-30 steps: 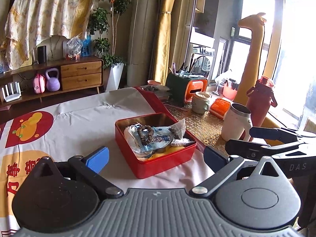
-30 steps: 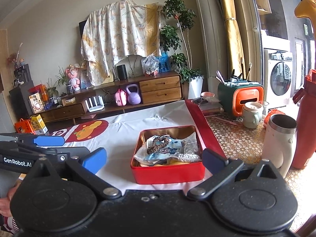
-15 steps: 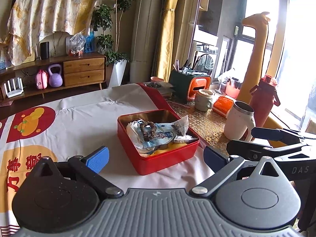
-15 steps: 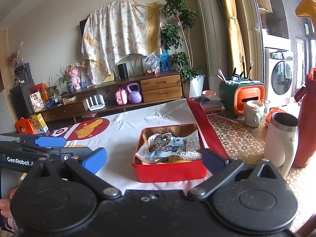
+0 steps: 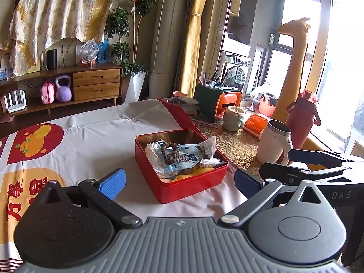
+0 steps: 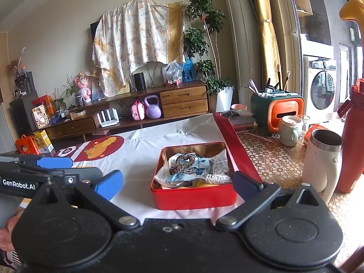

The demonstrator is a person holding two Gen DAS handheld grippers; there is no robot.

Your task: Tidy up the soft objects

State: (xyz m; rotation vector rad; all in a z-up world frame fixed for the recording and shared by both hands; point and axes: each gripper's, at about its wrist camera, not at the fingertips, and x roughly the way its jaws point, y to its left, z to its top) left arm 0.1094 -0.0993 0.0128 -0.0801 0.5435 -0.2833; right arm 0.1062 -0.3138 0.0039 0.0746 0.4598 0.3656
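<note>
A red square tin (image 5: pixel 193 185) (image 6: pixel 193 196) sits on the white cloth and holds soft items: a brown scrunchie (image 5: pixel 169 153) (image 6: pixel 182 165), a blue-white plastic packet (image 5: pixel 184 158) (image 6: pixel 193 173), a clear bag with beads (image 6: pixel 217 176) and something yellow beneath. My left gripper (image 5: pixel 179 180) is open and empty, just in front of the tin. My right gripper (image 6: pixel 177 183) is open and empty, also just short of the tin. Each gripper shows at the edge of the other's view.
To the right of the tin stand a white steel-lined mug (image 6: pixel 322 161), a red bottle (image 6: pixel 351 145), a green lidded cup (image 6: pixel 290 130) and an orange-green organizer (image 6: pixel 278 110). A red cloth border (image 6: pixel 236 143) runs beside the tin. A wooden sideboard (image 6: pixel 136 113) stands behind.
Both grippers have drawn back and risen slightly; the tin sits a little farther off in both views. Both stay open and empty.
</note>
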